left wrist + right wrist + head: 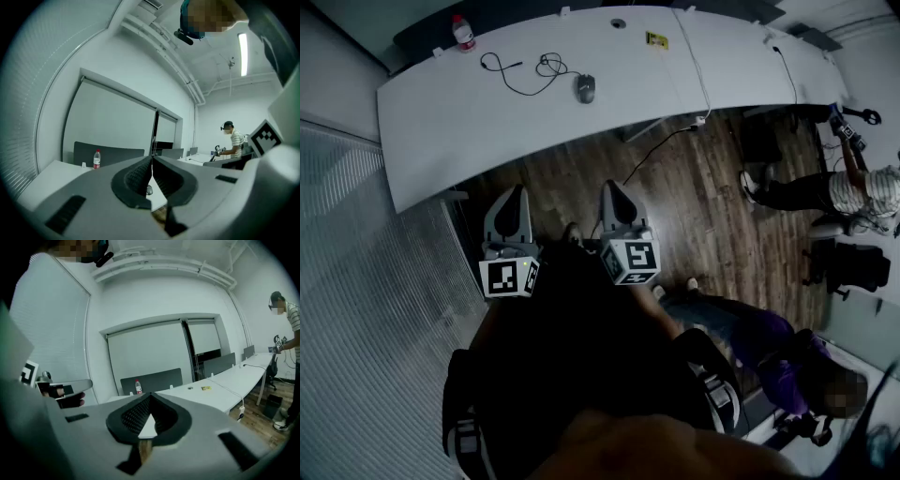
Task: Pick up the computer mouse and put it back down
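The dark computer mouse lies on the long white table, with its black cable coiled to its left. In the left gripper view the mouse shows as a small dark shape behind the jaws. Both grippers hang side by side over the wooden floor, well short of the table's near edge. My left gripper is shut with nothing in it, its tips meeting in its own view. My right gripper is also shut and empty.
A red-capped bottle stands at the table's far left, and a small yellow item lies further right. A power cord drops off the table's near edge to the floor. A person in a striped shirt stands at right; another sits at lower right.
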Available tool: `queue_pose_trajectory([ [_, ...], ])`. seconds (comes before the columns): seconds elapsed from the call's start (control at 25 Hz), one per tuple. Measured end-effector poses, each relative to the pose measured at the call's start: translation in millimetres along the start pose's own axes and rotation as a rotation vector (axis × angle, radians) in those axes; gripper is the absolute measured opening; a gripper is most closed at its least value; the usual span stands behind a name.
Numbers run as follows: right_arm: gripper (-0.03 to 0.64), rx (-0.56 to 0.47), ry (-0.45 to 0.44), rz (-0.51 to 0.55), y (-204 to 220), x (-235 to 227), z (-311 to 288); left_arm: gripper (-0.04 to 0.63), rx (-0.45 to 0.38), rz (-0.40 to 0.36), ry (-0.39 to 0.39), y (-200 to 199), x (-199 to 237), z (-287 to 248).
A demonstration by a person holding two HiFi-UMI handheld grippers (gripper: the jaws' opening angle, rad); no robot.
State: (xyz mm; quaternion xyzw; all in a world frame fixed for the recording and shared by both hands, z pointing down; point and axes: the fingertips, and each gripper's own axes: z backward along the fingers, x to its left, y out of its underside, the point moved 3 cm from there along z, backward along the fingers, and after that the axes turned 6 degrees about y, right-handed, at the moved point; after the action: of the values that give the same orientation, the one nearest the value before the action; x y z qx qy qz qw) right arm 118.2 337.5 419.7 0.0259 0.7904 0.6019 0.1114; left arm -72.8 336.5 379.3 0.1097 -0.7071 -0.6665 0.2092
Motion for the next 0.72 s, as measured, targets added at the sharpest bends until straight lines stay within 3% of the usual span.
queue_pose_trajectory([
  [0.72,0.0,0.0,-0.045,-0.016,4,-8,6,0.006,0.001,0.003,0.006,2,-22,-4],
])
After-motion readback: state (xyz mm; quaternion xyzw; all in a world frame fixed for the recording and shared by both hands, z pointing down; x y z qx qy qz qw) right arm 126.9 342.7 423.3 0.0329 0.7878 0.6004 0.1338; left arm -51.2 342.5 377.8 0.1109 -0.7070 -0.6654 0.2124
